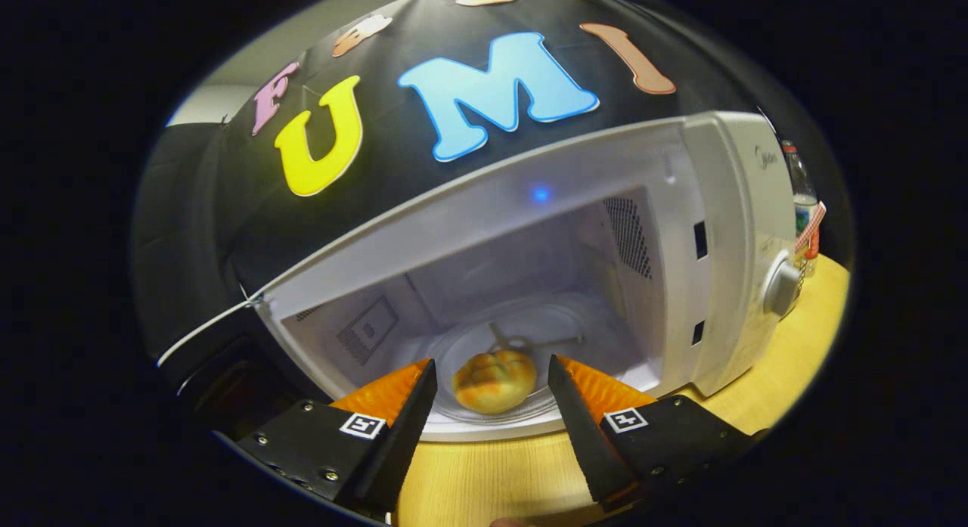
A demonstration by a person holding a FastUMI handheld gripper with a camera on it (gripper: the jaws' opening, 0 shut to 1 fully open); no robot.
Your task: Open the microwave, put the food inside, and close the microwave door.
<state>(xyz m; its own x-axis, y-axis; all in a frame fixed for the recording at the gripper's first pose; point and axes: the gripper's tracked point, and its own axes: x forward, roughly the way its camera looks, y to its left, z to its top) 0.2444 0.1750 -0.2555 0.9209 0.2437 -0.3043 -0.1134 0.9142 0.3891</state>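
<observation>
microwave (pixel 726 232): white, on the wooden table, door swung open
bun (pixel 494 381): golden, resting on the glass turntable (pixel 529 338) inside

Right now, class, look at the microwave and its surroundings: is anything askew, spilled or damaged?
Nothing stands out. The bread roll sits whole on the glass turntable inside the open microwave, with no crumbs or spills on the wooden table. The gripper is open, its fingers either side of the roll, not touching it.
</observation>
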